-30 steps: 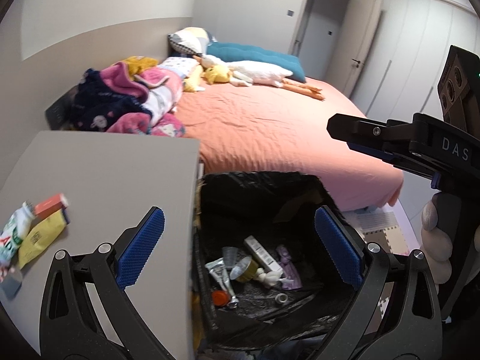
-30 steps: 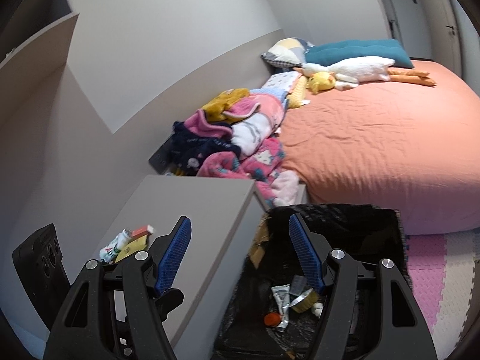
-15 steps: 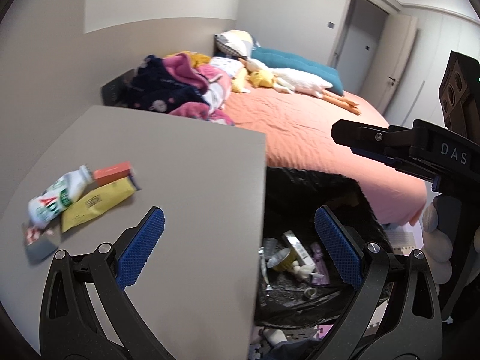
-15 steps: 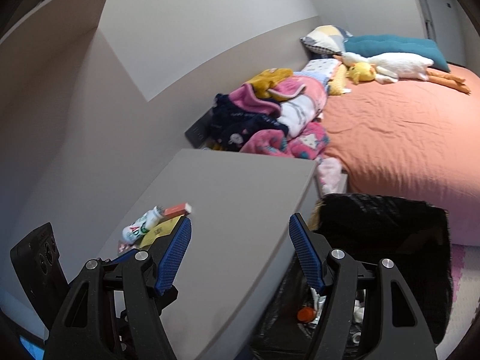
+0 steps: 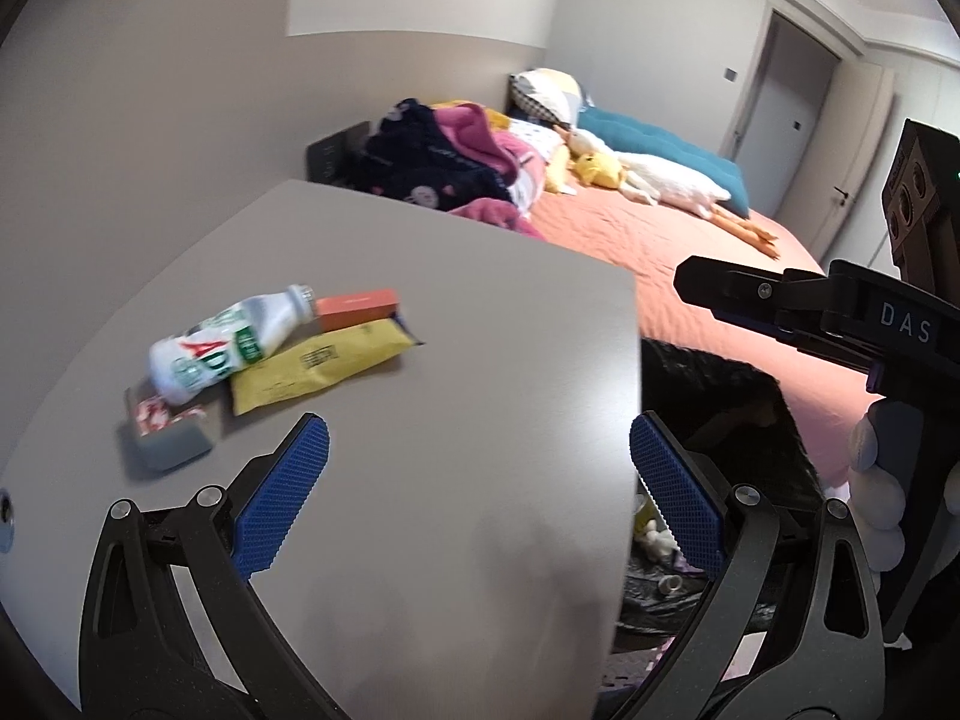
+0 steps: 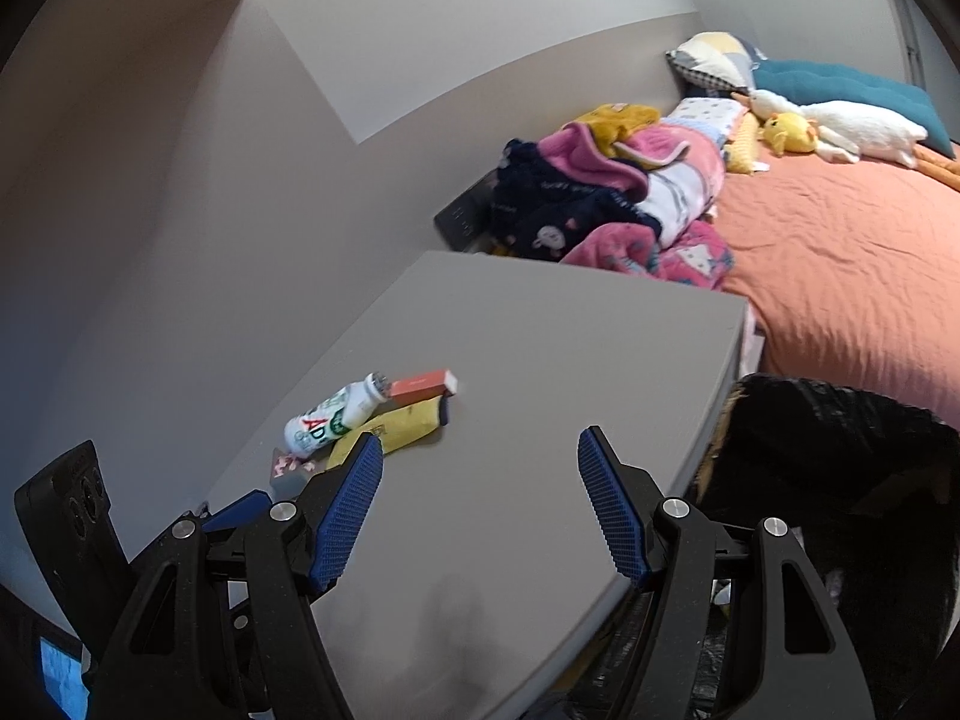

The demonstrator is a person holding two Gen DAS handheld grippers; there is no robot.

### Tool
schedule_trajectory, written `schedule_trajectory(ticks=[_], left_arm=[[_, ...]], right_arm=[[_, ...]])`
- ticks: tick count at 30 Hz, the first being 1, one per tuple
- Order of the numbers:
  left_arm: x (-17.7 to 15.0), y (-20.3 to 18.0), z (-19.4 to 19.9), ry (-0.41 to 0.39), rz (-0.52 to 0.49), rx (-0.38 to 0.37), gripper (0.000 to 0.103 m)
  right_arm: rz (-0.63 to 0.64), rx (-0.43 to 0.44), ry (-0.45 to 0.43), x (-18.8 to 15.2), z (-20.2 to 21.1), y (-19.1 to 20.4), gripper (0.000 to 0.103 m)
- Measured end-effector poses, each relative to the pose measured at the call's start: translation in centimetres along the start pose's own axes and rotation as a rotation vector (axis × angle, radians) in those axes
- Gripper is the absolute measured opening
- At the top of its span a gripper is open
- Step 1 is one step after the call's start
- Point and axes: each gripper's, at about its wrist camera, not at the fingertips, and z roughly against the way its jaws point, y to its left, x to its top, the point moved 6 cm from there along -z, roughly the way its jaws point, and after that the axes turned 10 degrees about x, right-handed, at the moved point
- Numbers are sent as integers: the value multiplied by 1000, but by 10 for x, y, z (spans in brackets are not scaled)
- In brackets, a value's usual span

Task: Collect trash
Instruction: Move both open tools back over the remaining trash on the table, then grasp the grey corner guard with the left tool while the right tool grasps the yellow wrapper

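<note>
On the grey tabletop (image 5: 480, 360) lie a white drink bottle (image 5: 228, 348), an orange box (image 5: 357, 307), a yellow packet (image 5: 324, 363) and a small grey-and-red wrapper (image 5: 165, 435). They also show in the right wrist view: the bottle (image 6: 336, 414), box (image 6: 420, 385) and packet (image 6: 396, 425). My left gripper (image 5: 480, 492) is open and empty over the table, the trash ahead to its left. My right gripper (image 6: 480, 504) is open and empty above the table. The black-bagged trash bin (image 5: 720, 420) stands right of the table, with several discarded items inside.
A bed with an orange cover (image 6: 840, 252) lies beyond the table, with a pile of clothes (image 6: 600, 192), pillows and plush toys on it. Grey walls run along the left. A door (image 5: 774, 96) is at the far right.
Both grippers have swung left from over the trash bin to over the table. The trash on the table now sits nearer the middle of both views. Both stay open.
</note>
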Motion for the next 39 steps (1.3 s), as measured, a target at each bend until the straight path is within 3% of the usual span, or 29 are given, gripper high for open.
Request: schedule_trajectory(ticks=[12, 39], left_arm=[[-13, 59, -3, 17, 66, 89, 97], [-27, 156, -62, 97, 172, 180, 97]], right_arm=[[7, 52, 76, -11, -54, 29, 69], [-28, 20, 217, -22, -160, 27, 69]])
